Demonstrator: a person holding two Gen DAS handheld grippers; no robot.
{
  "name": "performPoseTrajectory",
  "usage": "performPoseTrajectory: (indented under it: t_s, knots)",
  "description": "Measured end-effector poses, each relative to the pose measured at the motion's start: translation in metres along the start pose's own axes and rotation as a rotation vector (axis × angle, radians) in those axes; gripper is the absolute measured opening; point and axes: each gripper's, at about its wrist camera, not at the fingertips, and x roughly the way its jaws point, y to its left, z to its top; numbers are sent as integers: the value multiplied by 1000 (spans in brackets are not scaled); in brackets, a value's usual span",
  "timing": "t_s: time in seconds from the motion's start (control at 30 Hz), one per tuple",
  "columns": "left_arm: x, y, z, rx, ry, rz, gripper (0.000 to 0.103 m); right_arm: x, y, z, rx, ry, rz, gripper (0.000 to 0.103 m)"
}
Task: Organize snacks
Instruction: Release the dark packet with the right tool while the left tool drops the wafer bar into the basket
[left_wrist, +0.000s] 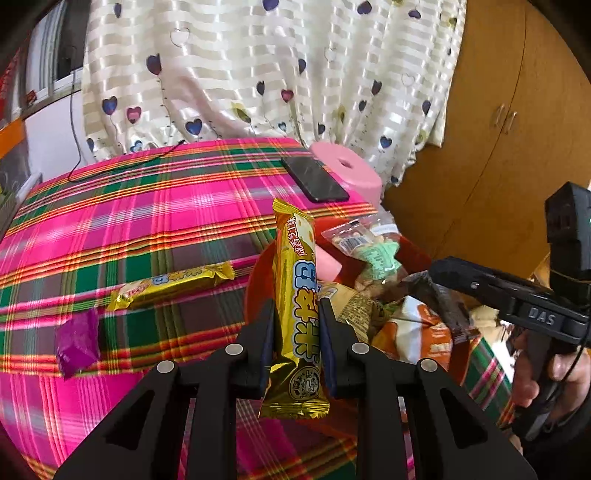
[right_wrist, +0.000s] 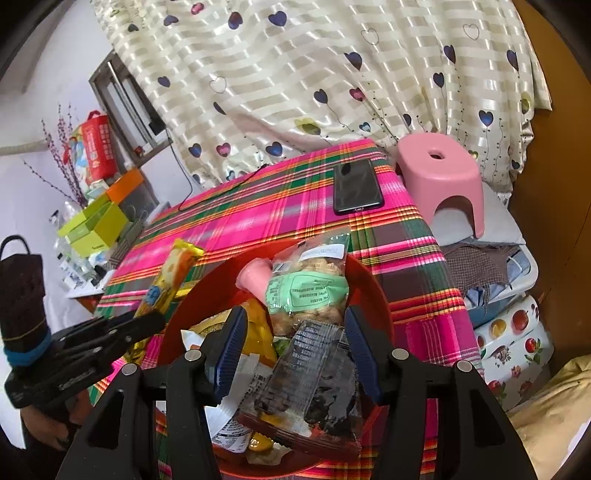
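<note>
Already the red tray (right_wrist: 373, 291) holds most snacks, the right hand-held gripper (right_wrist: 295, 347) standing released over a dark packet (right_wrist: 314, 387), while the left hand-held gripper (left_wrist: 295, 332) clenches a yellow bar (left_wrist: 295, 306) beside the tray, leaving another yellow bar (left_wrist: 173, 286) and a purple packet (left_wrist: 77, 343) on the counter (left_wrist: 147, 206)

Left wrist view: set behind the left gripper (left_wrist: 296, 332), looking forward and obliquely down over the plaid tabletop (left_wrist: 147, 221) toward the curtain (left_wrist: 258, 74), close to the red tray (left_wrist: 255, 280). Right wrist view: set behind the right gripper (right_wrist: 293, 343), facing likewise, directly above the tray's rim (right_wrist: 373, 280). Both views share the tray, phone (left_wrist: 314, 179), pink stool (left_wrist: 351, 166), and each other's gripper.
</note>
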Motion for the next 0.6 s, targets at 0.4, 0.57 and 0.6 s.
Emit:
performPoseTrajectory:
  t_s: [0.4, 0.57, 0.6]
  knots:
    - [9, -1, 6, -38, 18, -54, 43, 0, -4, -2, 4, 9, 11, 54]
    - [-3, 6, 9, -63, -29, -40, 45, -2, -1, -2, -3, 7, 16, 54]
    - [-5, 8, 8, -70, -36, -36, 45, -3, 0, -2, -5, 5, 18, 54]
